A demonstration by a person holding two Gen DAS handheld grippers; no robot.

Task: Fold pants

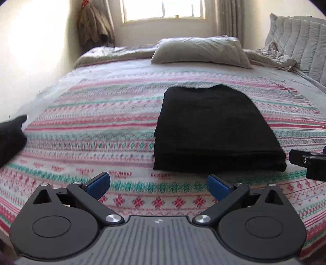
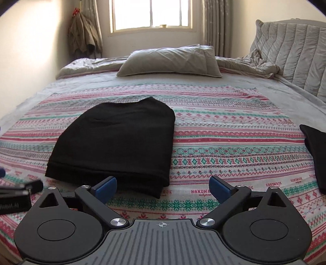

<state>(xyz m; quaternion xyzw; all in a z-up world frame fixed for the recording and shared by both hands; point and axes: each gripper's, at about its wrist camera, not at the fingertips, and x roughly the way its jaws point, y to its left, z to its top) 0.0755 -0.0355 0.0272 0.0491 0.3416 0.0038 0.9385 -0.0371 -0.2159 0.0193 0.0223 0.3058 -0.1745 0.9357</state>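
Note:
Black pants [image 1: 216, 130] lie folded into a thick rectangle on the patterned bedspread [image 1: 101, 126]; the right wrist view shows the same pants [image 2: 118, 140] left of centre. My left gripper [image 1: 159, 184] is open, its blue pads just short of the stack's near edge with nothing between them. My right gripper [image 2: 163, 186] is open too, its left pad close to the stack's near right corner and holding nothing. The right gripper's tip [image 1: 307, 163] shows at the right edge of the left wrist view. The left gripper's tip [image 2: 22, 189] appears at the left edge of the right wrist view.
A second black garment [image 2: 317, 155] lies at the bed's right side, and another dark cloth [image 1: 10, 138] shows at the left edge. A pillow [image 1: 199, 51] and a rumpled grey blanket [image 1: 273, 55] lie at the far end, under a window [image 2: 151, 14]. A padded headboard [image 2: 293, 51] stands at right.

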